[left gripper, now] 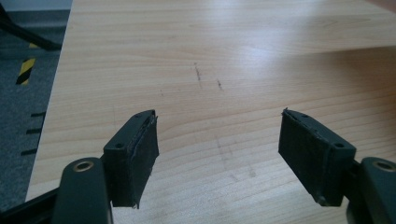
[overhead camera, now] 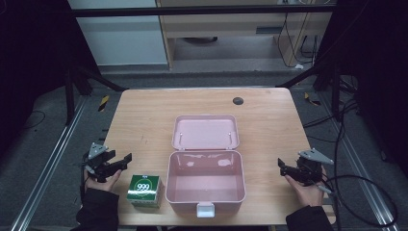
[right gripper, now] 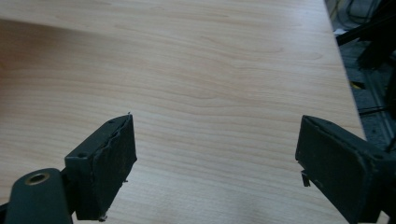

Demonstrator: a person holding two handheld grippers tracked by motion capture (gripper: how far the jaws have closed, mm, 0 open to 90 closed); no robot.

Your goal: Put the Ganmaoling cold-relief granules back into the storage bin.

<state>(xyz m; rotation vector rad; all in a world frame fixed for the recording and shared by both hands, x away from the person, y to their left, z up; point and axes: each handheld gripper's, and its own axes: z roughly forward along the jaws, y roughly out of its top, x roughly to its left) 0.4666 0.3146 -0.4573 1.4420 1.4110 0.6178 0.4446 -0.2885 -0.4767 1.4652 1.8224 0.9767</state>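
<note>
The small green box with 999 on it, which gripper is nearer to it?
Left. The left gripper hovers just beside the small green box, while the right gripper sits beyond the open pink plastic case.

Pale pink box (overhead camera: 205, 188) with matching pink lid (overhead camera: 205, 132) and a white latch (overhead camera: 205, 210) at the front. Small green carton (overhead camera: 144, 190) with a white circle and "999" printed on top. Light wood-grain table (overhead camera: 144, 115), faint dark scuffs (left gripper: 201, 77) on it, one round black spot (overhead camera: 238, 101) near the far edge. Black grippers, left (overhead camera: 126, 159) and right (overhead camera: 280, 165), each topped by a grey plate (overhead camera: 97, 149). Dark grey floor (overhead camera: 38, 149) with yellow-and-black striped tape (overhead camera: 103, 102). Black sleeves (overhead camera: 98, 211).
</note>
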